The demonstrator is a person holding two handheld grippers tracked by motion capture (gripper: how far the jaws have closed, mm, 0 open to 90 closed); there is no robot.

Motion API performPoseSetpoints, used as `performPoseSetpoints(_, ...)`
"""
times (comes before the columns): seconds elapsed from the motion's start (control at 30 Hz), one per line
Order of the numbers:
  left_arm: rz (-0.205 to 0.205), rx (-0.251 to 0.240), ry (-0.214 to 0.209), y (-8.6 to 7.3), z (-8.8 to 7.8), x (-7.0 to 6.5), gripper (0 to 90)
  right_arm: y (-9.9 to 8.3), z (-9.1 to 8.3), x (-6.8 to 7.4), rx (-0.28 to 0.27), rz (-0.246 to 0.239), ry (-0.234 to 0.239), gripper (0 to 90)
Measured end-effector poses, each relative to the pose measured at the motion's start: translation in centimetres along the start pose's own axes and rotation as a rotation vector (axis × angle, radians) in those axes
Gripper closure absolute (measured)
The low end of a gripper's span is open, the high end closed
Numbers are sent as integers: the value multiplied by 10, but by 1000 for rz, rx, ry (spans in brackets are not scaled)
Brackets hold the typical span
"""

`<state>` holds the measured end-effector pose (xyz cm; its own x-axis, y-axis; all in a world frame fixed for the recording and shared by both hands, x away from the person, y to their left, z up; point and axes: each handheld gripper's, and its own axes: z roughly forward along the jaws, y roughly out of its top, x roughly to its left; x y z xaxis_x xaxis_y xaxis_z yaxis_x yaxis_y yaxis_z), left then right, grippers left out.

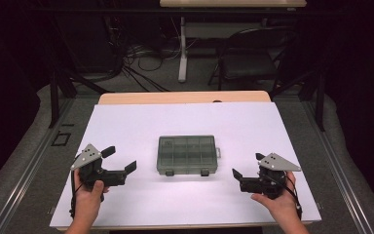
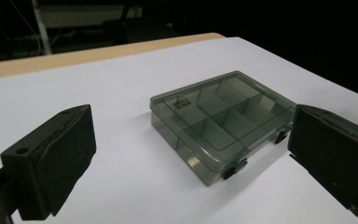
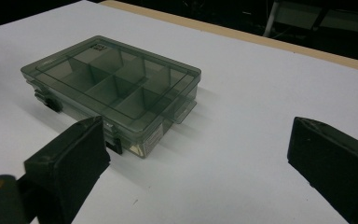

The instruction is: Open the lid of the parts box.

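A smoky transparent compartment box [image 1: 187, 155] lies closed in the middle of the white table sheet [image 1: 185, 122], its two dark latches facing the person. It also appears in the left gripper view as the box [image 2: 221, 121] and in the right gripper view as the box [image 3: 109, 88], with its dividers visible through the lid. My left gripper [image 1: 119, 159] hovers to the left of the box, jaws wide apart and nothing between them. To the right of the box, my right gripper [image 1: 247, 165] is open too and holds nothing. Both point inward at the box.
The white sheet covers a wooden table whose far edge [image 1: 185, 96] shows beyond it. Behind stand a dark chair [image 1: 251, 58], a white table leg [image 1: 182, 48] and cables on the floor. Grey carpet flanks the table.
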<state>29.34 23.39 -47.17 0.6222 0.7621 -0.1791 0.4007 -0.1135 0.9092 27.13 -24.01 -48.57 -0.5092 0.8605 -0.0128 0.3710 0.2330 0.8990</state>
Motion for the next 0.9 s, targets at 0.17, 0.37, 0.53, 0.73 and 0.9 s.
performPoseSetpoints(0.17,-21,5,-19,10,10,-1,4,10,9,4,32,-17,-33,86)
performPoseSetpoints(0.37,15,29,-14,24,25,-12,4,21,25,14,43,-33,-11,165)
performPoseSetpoints(0.53,10,37,-10,23,38,-19,22,22,34,22,76,-62,-4,244)
performPoseSetpoints(0.73,1,66,-44,10,50,-24,108,14,34,22,41,-7,26,231)
performPoseSetpoints(0.9,36,84,-31,1,52,-28,155,6,35,22,47,10,20,172)
